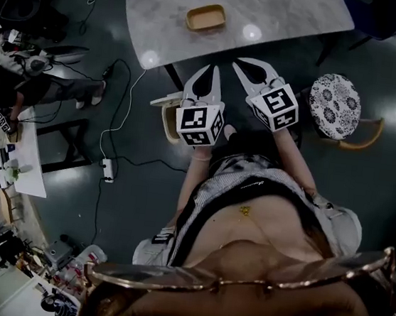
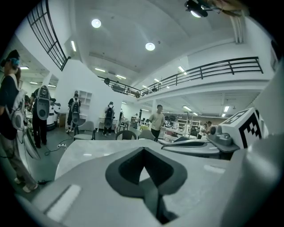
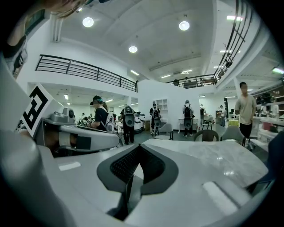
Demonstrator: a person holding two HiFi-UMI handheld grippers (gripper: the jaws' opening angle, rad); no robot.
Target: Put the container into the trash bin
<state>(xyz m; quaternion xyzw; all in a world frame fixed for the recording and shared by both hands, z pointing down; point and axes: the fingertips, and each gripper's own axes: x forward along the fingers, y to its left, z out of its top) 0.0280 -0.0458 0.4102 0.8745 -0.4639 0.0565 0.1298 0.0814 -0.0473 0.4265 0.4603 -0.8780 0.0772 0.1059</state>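
Both our left tongs [image 1: 210,73] and right tongs [image 1: 255,69] are pressed together, empty; the container [image 1: 205,17] sits on the far table [image 1: 294,15]. Arriving unopened, we could shove it away from the trash bin [image 1: 166,117].

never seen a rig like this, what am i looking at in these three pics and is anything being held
A person wears a camera on the head and holds a two-jaw gripper in each hand. The head view looks steeply down on the left gripper and the right gripper; the cube with square markers is part of each. The other two pictures come from cameras riding on the grippers, each looking along its own jaws. Both pairs of jaws are together and hold nothing. Ahead stands a marble table with one tan container on it, untouched. A trash bin stands on the floor near the table.
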